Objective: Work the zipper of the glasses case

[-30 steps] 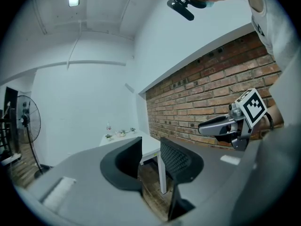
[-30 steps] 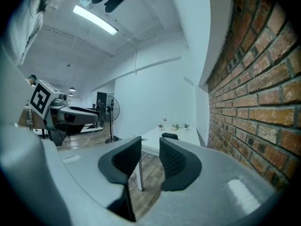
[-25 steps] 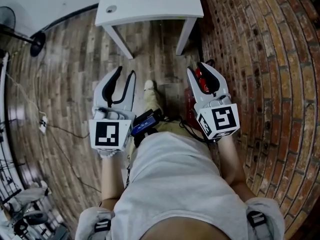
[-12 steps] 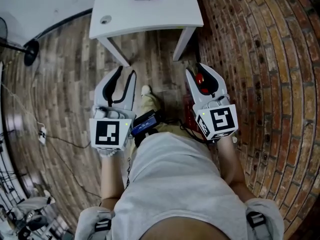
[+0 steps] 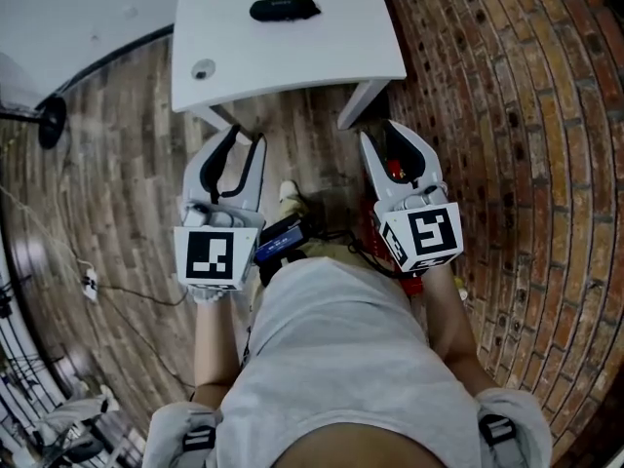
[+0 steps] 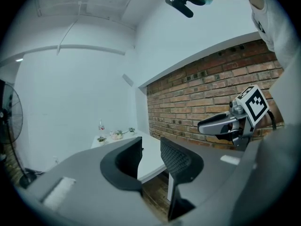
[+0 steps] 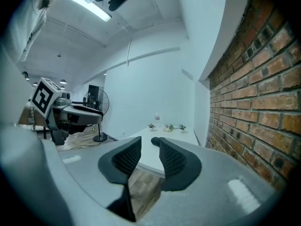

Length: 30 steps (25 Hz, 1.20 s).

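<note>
White table (image 5: 292,61) cut off above; glasses case (image 5: 284,9) detail indistinct.

White table (image 5: 292,52) at far centre, standing on a wood-plank floor (image 5: 127,154). Small round disc (image 5: 203,69) near the table's left edge; what it is cannot be told. Little potted plants (image 7: 168,126) in a row at the table's far end. Brick wall (image 5: 517,115) along the right. Standing fan (image 7: 99,108) far left, its round base (image 5: 49,123) on the planks. Thin cable (image 5: 58,232) trails across the floor at left to a white plug (image 5: 90,282). Tube light (image 7: 89,6) on the ceiling.
</note>
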{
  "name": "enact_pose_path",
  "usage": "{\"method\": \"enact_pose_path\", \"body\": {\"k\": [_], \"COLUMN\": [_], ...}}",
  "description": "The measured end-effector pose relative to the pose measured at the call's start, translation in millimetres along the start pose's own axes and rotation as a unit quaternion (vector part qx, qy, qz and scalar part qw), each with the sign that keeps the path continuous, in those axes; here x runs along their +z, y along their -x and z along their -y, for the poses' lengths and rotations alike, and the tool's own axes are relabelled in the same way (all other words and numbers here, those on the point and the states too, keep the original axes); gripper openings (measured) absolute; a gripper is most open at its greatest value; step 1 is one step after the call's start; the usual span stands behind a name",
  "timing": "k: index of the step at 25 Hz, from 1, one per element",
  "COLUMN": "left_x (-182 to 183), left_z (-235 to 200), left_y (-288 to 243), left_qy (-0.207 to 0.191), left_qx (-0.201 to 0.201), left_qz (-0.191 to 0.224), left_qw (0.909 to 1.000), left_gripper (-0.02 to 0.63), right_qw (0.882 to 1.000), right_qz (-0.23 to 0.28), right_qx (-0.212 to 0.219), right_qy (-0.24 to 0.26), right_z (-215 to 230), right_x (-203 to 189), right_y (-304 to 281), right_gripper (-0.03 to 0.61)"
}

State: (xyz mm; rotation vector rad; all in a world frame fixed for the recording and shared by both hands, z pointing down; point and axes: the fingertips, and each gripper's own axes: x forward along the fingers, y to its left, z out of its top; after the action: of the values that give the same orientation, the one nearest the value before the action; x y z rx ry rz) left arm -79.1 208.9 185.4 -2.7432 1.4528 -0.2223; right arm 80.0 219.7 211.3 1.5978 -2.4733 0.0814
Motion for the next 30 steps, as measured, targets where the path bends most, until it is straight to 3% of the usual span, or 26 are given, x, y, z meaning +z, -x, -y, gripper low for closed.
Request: {"method": "enact_pose_path", "body": {"k": [18, 30], "left_x": [3.2, -2.6], "left_z": [-98.8, -124.4], "left_y": [-97.4, -120.3], "left_qy": [-0.007, -0.004], "left_qx": [-0.037, -0.05], "left_qz": [0.002, 0.004], "left_qw": [0.9993, 0.9987], "left_gripper": [0.121, 0.121], "right_qw": [0.999, 0.999], "right_qz": [-0.003, 0.0], "right_qx": [-0.038, -0.052], "right_qy": [0.005, 0.009], "right_z": [24.7, 29.3], "right_x": [31.6, 39.9], "right_y": [-122.9, -148.1], "right_gripper": [0.123, 0.123]}}
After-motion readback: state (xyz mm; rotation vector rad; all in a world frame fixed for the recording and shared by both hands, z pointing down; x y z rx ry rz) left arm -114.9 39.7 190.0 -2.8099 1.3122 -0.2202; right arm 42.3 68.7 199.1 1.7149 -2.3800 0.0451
